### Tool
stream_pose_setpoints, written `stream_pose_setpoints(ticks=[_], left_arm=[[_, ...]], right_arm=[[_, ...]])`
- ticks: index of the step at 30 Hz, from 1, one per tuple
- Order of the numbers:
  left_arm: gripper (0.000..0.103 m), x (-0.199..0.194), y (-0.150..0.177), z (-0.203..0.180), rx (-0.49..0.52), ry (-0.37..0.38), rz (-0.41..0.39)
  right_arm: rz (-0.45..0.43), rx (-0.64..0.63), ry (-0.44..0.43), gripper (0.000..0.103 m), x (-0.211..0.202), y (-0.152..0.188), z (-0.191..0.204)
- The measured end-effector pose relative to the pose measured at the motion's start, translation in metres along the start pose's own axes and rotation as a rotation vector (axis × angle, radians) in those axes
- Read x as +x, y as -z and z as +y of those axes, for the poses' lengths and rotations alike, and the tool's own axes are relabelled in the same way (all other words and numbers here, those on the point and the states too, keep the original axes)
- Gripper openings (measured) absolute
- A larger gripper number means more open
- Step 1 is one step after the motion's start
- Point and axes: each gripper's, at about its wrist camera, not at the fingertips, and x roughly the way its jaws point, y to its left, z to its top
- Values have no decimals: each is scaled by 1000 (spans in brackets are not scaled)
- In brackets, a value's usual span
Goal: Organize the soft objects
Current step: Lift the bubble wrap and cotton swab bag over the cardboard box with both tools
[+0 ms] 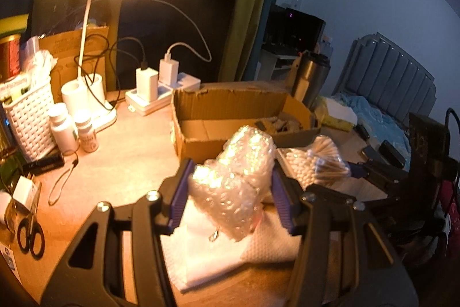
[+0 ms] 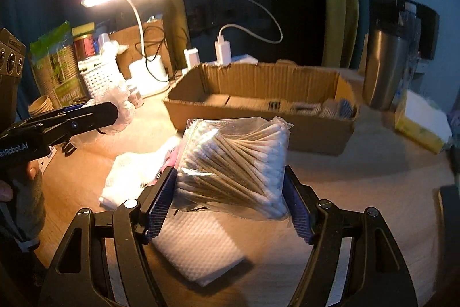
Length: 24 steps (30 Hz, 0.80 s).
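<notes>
You are mid-carry: both soft things are up off the worktop (image 2: 373,177) and the cardboard box (image 2: 258,94) ahead looks like the drop spot.

Left tongs (image 1: 230,192) are clenched on a wad of bubble wrap (image 1: 241,180), pads pressing both sides. The wad hangs above the white foam sheet (image 1: 218,255), near the box's front wall. Its long axis runs from low and close to you up and away toward the box, tilted right in the left wrist view. Next move here, as I judge it: carry forward over the box rim, then release; the wad is springy, so expect it to puff out.

Right tongs (image 2: 230,200) are grasping a clear bag of cotton swabs (image 2: 233,163), lifted above a second white sheet (image 2: 198,252) and just short of the box. The swabs lie fanned, sticks running roughly left-low to right-high across the tongs, so the bundle's long axis sits crosswise to your reach. The bag is slippery; keep the squeeze until it is over the open box, clear the front wall, then let go.
</notes>
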Motion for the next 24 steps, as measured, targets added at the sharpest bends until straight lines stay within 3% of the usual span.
stream_pose_setpoints(ticks=[14, 24], left_arm=[[54, 19, -26, 0, 2, -7, -32], [54, 43, -40, -5, 35, -18, -48]], right_arm=[[-63, -26, 12, 75, 7, -33, -15], [-78, -11, -28, 75, 22, -55, -27]])
